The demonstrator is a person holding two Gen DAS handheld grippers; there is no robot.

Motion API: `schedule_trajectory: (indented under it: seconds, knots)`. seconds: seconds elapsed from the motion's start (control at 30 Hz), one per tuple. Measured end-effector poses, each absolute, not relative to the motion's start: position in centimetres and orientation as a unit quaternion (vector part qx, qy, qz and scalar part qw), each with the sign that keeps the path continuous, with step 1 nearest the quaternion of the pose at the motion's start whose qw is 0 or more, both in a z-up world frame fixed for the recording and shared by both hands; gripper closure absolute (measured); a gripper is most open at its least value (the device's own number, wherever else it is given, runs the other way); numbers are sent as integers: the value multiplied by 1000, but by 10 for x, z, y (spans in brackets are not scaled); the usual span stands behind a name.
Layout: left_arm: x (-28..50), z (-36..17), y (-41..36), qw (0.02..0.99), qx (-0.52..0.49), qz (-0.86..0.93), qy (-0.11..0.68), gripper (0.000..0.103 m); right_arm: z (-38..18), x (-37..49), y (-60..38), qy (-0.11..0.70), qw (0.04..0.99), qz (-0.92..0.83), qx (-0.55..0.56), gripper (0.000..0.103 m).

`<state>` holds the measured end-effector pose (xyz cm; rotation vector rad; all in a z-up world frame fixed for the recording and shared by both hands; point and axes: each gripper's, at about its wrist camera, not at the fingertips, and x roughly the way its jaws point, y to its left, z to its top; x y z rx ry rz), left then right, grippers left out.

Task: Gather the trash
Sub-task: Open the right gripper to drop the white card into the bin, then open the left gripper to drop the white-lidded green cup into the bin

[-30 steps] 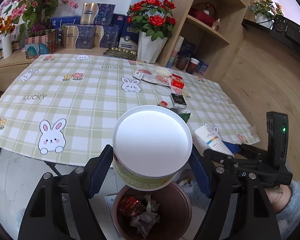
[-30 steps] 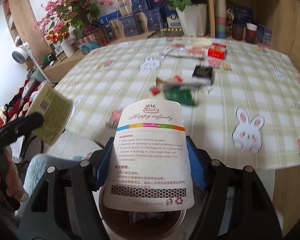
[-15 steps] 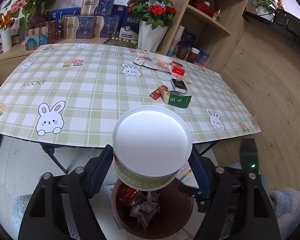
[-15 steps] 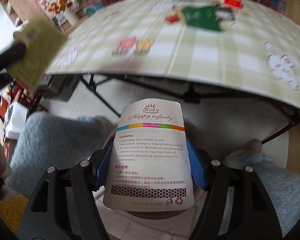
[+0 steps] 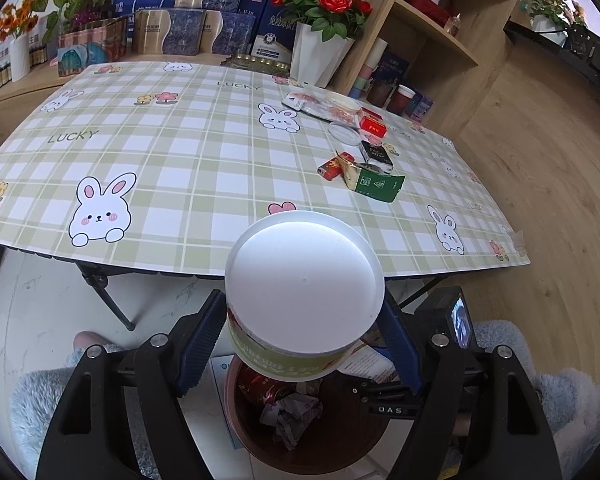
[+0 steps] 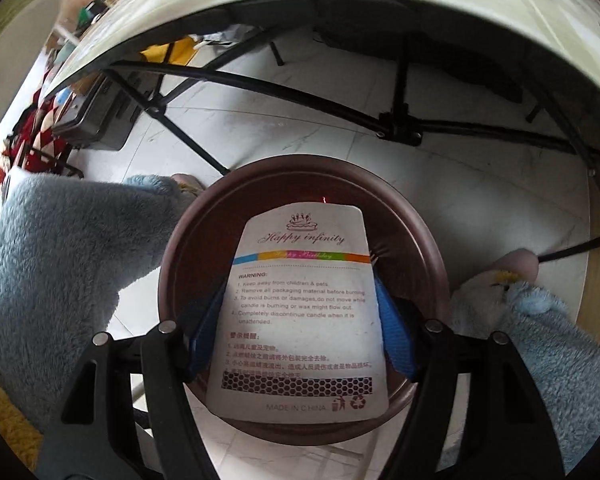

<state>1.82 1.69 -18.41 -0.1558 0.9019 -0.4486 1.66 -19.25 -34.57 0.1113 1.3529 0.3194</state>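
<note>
**Two pieces of trash poised over the bin**

From the left wrist view, the left gripper (image 5: 302,344) was clamped on a round white-lidded tub (image 5: 303,288), its blue fingers (image 5: 202,338) pressed to either side. Directly below the fingers sat the brown bin (image 5: 320,440), with crumpled wrappers already inside. Beyond the fingers, on the checked table (image 5: 180,168), more litter waited: a green carton (image 5: 374,184) and a red packet (image 5: 372,126). The right gripper's body showed just right of the fingers, low beside the bin.

From the right wrist view, the right gripper (image 6: 300,336) pointed steeply down at the bin (image 6: 172,288). A white candle card (image 6: 300,312) lay between its fingers (image 6: 392,336), whose jaws had just been opening; whether the pads were pressing on it I could not tell.

The risk, as I judged it: the two grippers were crowded over one mouth. The flat card might flutter past the rim if let go at a slant, and the tub might knock the right gripper.
</note>
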Motion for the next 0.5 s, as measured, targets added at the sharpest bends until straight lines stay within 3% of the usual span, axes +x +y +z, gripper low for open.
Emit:
schedule_trajectory:
  seconds: [0.1,0.23,0.3,0.5]
  knots:
    - [18,-187,15,871,-73,-216,435,30,-346,19,-201,624,767,136,65,32]
    - [16,-187,11,872,-67,-217,434,30,-340,21,-210,609,779,128,82,21]
    - [15,-188,8,874,-58,-216,431,30,-333,20,-214,600,785,127,90,20]
    - [12,-191,4,875,-52,-221,427,30,-293,13,-235,530,830,116,129,11]
